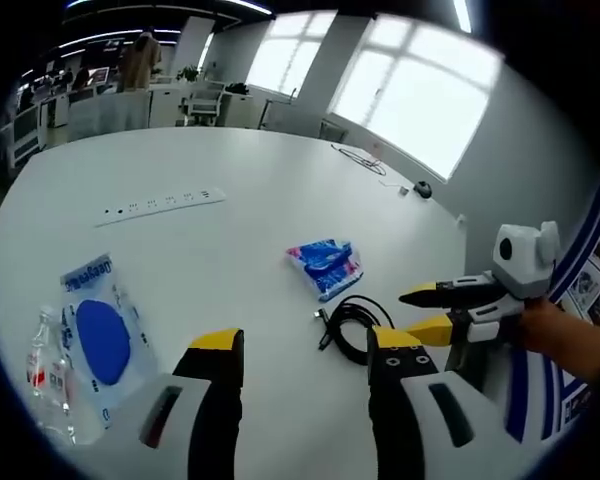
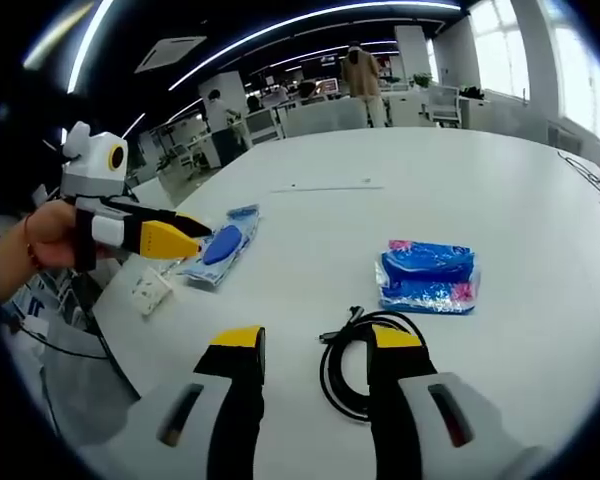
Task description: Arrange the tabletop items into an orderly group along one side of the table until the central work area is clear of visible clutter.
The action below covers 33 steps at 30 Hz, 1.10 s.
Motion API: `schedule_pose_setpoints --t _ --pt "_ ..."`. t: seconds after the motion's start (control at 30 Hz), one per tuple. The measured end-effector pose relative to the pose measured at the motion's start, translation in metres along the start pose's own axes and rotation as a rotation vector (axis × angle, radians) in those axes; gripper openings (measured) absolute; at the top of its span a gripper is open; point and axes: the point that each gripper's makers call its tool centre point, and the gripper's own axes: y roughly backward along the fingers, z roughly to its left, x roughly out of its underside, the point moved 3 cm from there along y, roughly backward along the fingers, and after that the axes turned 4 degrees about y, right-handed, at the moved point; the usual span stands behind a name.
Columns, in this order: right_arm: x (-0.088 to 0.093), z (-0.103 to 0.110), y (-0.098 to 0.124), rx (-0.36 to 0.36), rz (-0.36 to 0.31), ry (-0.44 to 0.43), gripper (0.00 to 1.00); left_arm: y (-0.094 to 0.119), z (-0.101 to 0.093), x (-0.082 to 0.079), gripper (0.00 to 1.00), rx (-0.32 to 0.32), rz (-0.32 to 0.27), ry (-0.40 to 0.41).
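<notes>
On the white table point(image 2: 500, 200) sits a coiled black cable point(image 2: 352, 370), right in front of the right gripper point(image 2: 315, 345), whose jaws are spread wide and holding nothing. Just past it is a blue snack packet point(image 2: 427, 273), and further left a clear pouch with a blue disc point(image 2: 220, 245). The left gripper point(image 1: 302, 345) is also gaping open and empty, with that pouch and a small bottle point(image 1: 46, 378) off to its side and a power strip point(image 1: 163, 204) farther back. My worry: that cable is floppy, so pinching just one loop could let the rest uncoil and drag, maybe snagging the packet.
</notes>
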Motion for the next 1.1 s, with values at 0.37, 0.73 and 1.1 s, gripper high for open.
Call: schedule_pose_setpoints --t 0.37,0.73,1.1 --pt "-0.007 0.047 -0.016 -0.054 -0.002 0.002 0.38 0.05 0.031 0.005 0.49 -0.049 -0.025 0.006" --pt "-0.022 0.09 -0.035 -0.1 -0.007 0.025 0.38 0.091 0.06 0.005 0.5 -0.083 -0.043 0.002" --pt "-0.027 0.119 -0.055 -0.142 0.0 0.01 0.38 0.119 0.089 0.01 0.5 -0.11 -0.04 0.002"
